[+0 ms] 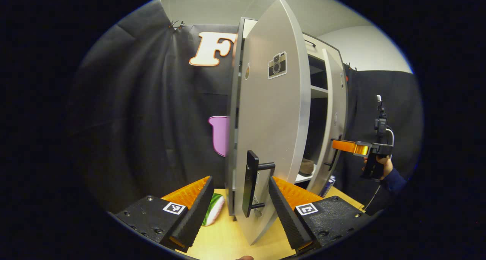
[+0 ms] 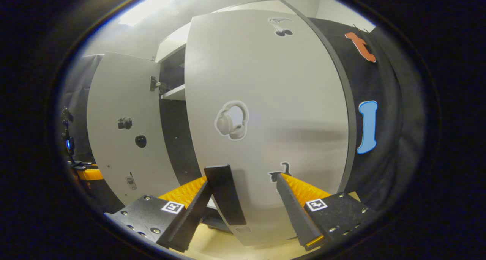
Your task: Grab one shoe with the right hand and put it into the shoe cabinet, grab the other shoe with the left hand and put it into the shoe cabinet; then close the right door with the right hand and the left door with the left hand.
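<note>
Left gripper (image 1: 240, 199): jaws apart, straddling the left door's (image 1: 271, 112) handle (image 1: 252, 184), not clamped. Right gripper (image 2: 243, 199): jaws apart at the right door (image 2: 265, 112). Shoe (image 1: 306, 166) on a cabinet (image 1: 318, 89) shelf.

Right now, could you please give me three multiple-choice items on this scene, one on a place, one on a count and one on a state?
1. Where does the shoe lie?
A. On the cabinet's low shelf
B. On the table by the left door
C. Between the left gripper's fingers

2. How many stickers does the right door carry in the right gripper view?
A. One
B. Three
C. Six

3. How does the left door stand?
A. Fully shut
B. Swung open
C. Taken off its hinges

Answers:
1. A: the shoe sits inside, behind the open door.
2. B: a bird at top, headphones at the middle, a cat low down.
3. B: its edge faces the left gripper, and the shelves show beyond it.
</note>
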`<action>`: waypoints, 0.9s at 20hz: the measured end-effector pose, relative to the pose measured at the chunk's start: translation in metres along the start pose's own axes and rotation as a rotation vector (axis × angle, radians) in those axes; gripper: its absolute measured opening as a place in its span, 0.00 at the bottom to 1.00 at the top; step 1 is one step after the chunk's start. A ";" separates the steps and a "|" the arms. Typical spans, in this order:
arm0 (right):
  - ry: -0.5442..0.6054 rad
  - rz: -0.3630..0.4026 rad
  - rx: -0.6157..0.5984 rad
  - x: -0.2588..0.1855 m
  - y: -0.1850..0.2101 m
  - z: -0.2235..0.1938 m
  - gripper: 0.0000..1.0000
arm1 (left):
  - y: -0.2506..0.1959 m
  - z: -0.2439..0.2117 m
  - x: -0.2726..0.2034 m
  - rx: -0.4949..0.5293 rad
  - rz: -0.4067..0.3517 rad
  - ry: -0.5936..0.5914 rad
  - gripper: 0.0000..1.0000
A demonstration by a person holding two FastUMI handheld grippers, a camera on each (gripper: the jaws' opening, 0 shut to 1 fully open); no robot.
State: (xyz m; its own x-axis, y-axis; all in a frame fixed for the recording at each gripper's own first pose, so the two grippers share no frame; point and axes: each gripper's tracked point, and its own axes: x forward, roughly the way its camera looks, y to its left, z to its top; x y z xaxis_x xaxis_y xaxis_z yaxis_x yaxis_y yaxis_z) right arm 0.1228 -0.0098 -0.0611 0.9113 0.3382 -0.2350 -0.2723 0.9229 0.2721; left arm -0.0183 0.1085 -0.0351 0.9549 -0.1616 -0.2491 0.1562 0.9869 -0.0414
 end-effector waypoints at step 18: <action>-0.064 -0.093 0.019 -0.066 -0.053 0.020 1.00 | -0.103 -0.001 0.063 -0.034 -0.222 -0.018 0.90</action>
State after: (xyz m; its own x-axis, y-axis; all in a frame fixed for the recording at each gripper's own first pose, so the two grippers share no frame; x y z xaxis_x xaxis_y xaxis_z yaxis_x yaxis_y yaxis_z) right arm 0.0835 -0.0846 -0.0419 0.9504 0.2379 -0.2001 -0.1801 0.9461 0.2693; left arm 0.0253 -0.0036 -0.0479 0.9023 -0.3748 -0.2131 0.3549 0.9263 -0.1265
